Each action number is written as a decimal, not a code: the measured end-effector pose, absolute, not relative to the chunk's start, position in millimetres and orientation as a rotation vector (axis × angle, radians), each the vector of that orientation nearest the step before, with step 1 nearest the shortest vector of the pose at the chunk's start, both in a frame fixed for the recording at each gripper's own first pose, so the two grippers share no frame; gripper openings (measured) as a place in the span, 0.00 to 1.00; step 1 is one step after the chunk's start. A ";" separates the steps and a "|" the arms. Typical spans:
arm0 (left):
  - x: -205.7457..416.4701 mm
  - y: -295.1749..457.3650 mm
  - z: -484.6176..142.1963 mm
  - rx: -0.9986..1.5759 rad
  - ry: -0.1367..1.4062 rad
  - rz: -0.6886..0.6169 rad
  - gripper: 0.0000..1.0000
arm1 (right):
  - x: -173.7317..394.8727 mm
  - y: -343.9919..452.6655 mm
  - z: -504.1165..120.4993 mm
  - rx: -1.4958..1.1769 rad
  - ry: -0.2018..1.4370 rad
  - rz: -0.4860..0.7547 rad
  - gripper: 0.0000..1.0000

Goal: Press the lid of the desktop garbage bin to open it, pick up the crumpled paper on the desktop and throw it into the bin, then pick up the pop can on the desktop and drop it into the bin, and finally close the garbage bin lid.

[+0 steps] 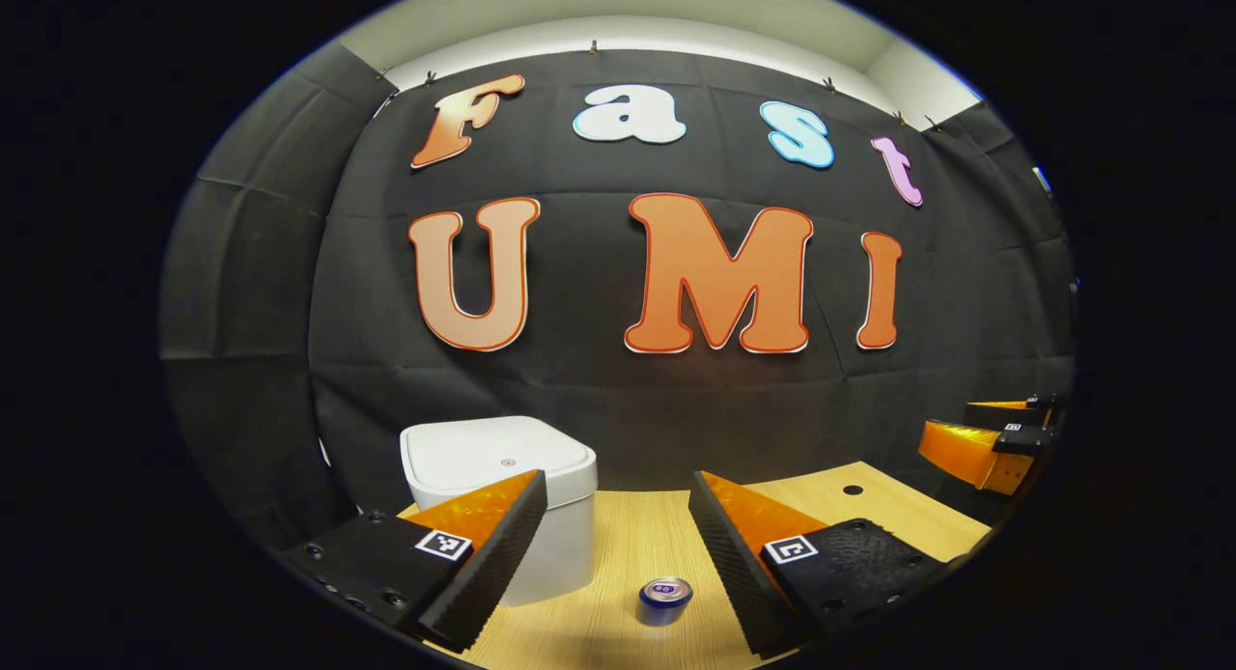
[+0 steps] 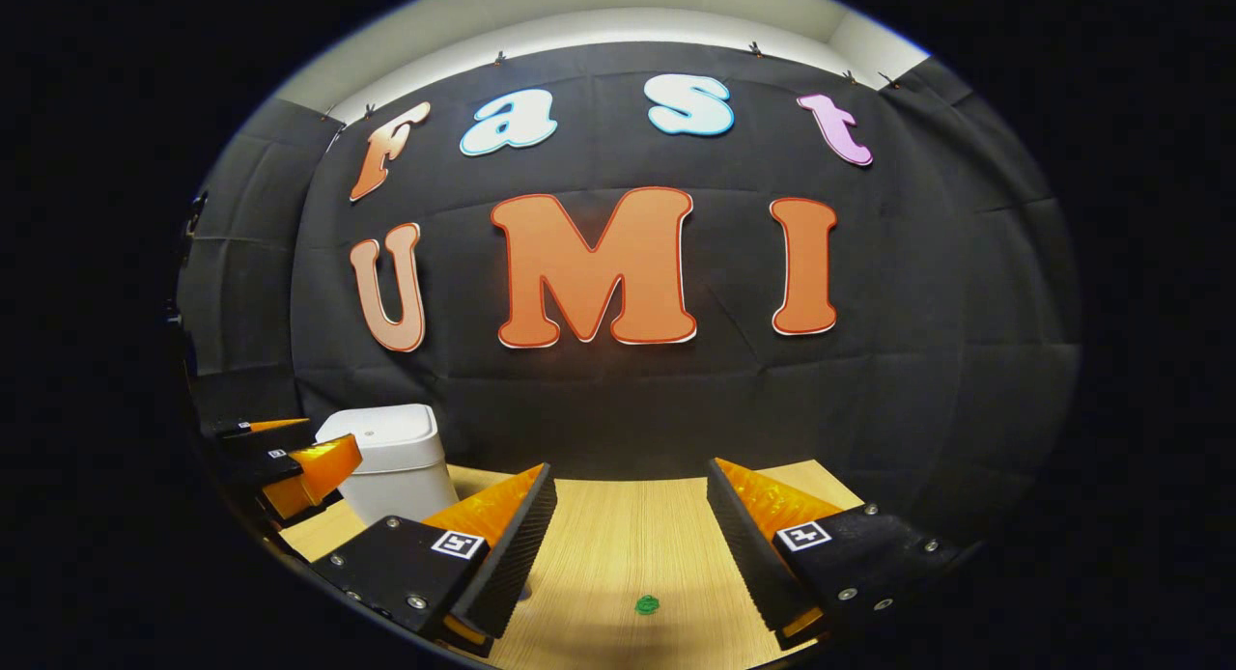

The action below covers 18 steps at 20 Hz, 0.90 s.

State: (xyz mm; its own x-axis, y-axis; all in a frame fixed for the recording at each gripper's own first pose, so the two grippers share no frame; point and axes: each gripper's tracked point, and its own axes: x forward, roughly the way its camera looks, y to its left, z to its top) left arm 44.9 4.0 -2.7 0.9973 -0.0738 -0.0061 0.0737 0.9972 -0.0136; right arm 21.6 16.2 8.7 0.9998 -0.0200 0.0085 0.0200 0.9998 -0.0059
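Left gripper view: one bin (image 1: 502,487), lid down; one can (image 1: 664,599); two tools, left tool (image 1: 618,544) and right tool (image 2: 628,544), both gaping.

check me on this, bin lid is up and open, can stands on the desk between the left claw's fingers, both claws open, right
Not quite: the lid is down and shut on the bin, as the left gripper view shows. The rest holds: the can stands on the desk between the left claw's fingers, and the right claw is open too.

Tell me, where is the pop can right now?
In the left gripper view the pop can stands upright on the wooden table, low in the picture, just right of the white bin.
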 end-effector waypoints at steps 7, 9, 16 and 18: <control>45.6 2.6 -0.5 -0.018 0.004 -0.078 0.94 | 19.7 15.0 11.6 -0.011 -0.014 -0.019 0.94; 44.6 1.5 1.1 -0.016 0.002 -0.082 0.94 | 18.2 14.8 12.3 -0.010 -0.016 -0.020 0.94; 39.9 1.7 14.1 0.004 -0.037 -0.081 0.85 | 15.4 16.2 16.1 -0.011 -0.026 -0.012 0.94; 41.9 -1.6 20.4 0.013 -0.053 -0.092 0.73 | 15.7 15.1 17.8 -0.018 -0.032 -0.011 0.94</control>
